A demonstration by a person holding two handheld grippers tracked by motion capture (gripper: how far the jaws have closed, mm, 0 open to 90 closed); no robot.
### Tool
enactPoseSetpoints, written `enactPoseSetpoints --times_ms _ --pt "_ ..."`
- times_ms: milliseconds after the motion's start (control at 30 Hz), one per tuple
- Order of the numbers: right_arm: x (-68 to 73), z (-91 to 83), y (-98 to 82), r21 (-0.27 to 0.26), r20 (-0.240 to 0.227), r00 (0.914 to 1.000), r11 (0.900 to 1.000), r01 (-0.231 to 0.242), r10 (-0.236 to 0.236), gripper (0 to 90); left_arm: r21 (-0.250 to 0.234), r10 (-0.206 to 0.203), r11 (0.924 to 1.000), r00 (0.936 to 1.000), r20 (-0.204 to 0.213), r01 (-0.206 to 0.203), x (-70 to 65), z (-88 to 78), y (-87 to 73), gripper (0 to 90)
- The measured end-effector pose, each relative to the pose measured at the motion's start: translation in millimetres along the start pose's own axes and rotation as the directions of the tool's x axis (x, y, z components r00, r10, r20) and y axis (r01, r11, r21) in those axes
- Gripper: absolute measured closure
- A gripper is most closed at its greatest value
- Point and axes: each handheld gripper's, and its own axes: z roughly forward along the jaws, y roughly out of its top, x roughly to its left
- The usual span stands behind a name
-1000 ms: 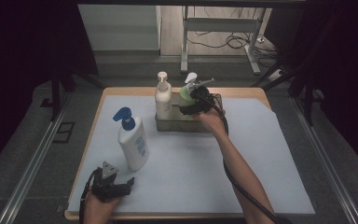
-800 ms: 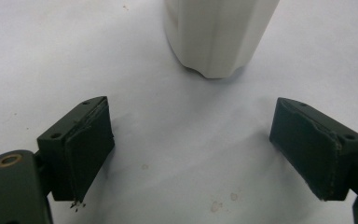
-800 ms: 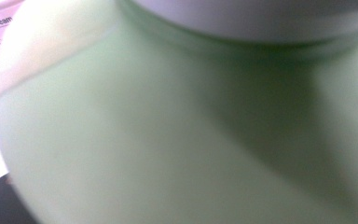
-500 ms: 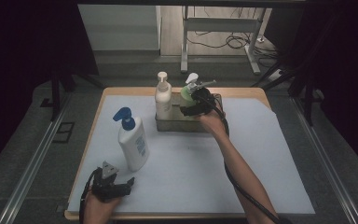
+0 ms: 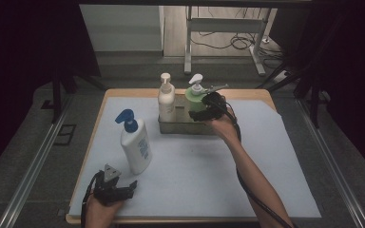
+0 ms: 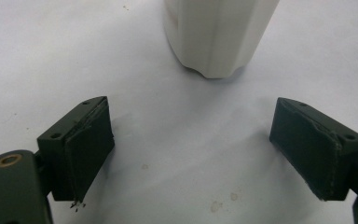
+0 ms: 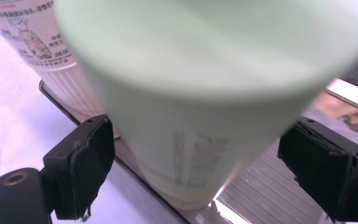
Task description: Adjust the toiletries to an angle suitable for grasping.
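Right tool (image 7: 193,163) open around green bottle (image 7: 205,93) — in metal tray (image 5: 183,127).

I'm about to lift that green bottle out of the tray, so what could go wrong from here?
The right gripper's pads flank the green bottle with gaps, so lifting now may slip. The cream bottle stands close beside it in the metal tray and could be knocked.

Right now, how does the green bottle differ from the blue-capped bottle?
The green bottle stands in the metal tray, between the right gripper's jaws; the blue-capped bottle stands on the white mat, ungripped. The green bottle has a white pump, the blue-capped bottle a white body. Both stand upright.
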Motion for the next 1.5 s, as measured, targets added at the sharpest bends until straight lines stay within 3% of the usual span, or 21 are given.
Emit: enactPoseSetpoints --times_ms 433,667,867,1000,1233,1500 --pt "-6.0 -19.5 -20.0 -0.010 -0.031 0.9994 1.000 -0.018 0.018 15.8 0.000 -0.001 1.0000 1.0000 0.000 0.001 -0.1 0.0 0.0 12.9" --pt "-13.6 -29.9 -31.3 -0.008 -0.028 0.9995 1.000 -0.017 0.017 37.4 0.000 -0.001 1.0000 1.0000 -0.001 0.001 -0.3 0.0 0.0 12.9" --pt "-22.5 -30.7 -38.4 0.003 0.011 0.9994 0.999 -0.033 0.033 57.2 0.000 0.000 1.0000 1.0000 -0.001 0.000 -0.2 0.0 0.0 12.9" --pt "-27.5 -26.6 -38.0 0.004 0.037 0.9975 0.998 -0.059 0.059 71.9 0.000 0.000 1.0000 1.0000 -0.001 0.000 -0.2 0.0 0.0 12.9" --pt "-30.6 -7.1 -35.9 0.015 0.093 0.9919 0.996 -0.088 0.086 88.3 0.001 0.000 1.0000 1.0000 -0.001 0.000 -0.1 -0.1 0.0 12.9" --pt "-27.9 13.6 -30.8 0.023 0.108 0.9898 0.995 -0.096 0.093 89.8 0.001 0.000 1.0000 1.0000 -0.001 0.000 -0.1 -0.1 0.0 12.9"
